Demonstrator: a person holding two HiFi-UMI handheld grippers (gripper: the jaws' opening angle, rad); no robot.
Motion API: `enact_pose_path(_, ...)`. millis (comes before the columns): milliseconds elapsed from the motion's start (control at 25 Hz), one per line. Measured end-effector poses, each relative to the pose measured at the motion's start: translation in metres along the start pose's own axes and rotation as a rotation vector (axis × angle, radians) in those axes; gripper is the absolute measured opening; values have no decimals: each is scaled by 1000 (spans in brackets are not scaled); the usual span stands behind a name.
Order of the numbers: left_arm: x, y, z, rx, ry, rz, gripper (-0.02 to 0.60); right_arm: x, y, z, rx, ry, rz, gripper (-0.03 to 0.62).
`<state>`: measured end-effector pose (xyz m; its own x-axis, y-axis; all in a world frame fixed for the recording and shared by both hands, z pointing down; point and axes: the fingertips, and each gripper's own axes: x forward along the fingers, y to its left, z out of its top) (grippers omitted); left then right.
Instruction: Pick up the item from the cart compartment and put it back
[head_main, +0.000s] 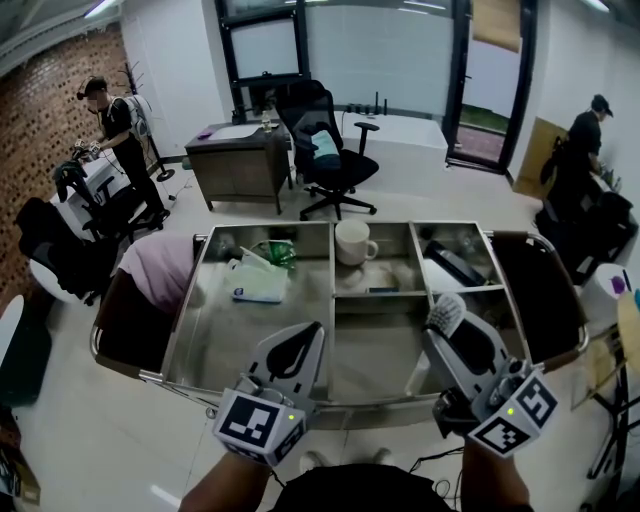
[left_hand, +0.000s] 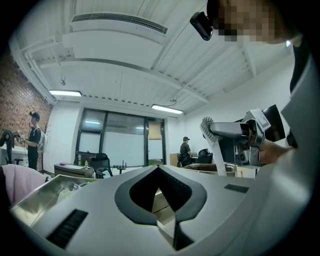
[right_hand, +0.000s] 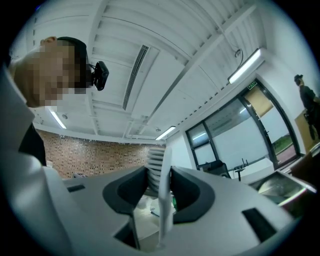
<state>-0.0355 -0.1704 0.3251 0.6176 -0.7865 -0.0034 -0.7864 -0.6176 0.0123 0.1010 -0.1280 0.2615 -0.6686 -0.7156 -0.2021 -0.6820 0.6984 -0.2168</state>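
The right gripper (head_main: 455, 335), its fingers clamping the brush (head_main: 444, 314), is holding it lifted over the cart's (head_main: 215, 340) near edge toward the right corner, the left gripper (head_main: 300, 345) is idling with fingers together, and lowering the brush into its compartment and releasing it likely comes next.

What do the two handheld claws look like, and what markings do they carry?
The left claw and the right claw both have smooth light grey plastic shells that taper forward, with dark grey pads lining the jaws. Behind each sits a cube of black-and-white square markers, the left marker cube and the right marker cube, each with a small green light.
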Motion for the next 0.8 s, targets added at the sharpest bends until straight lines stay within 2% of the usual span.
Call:
enact_pose_path(520,-2,-6,5,46,7,2,0,-3,-6,-5,6,2,-15,161)
enact_pose_path(680,-3,-5,8,8,-17,-3,0,-3,-6,-6,8,4,-18,161)
enact_pose_path(800,-4,-4,9,8,-23,4,0,-3,-6,-7,7,4,-19,161)
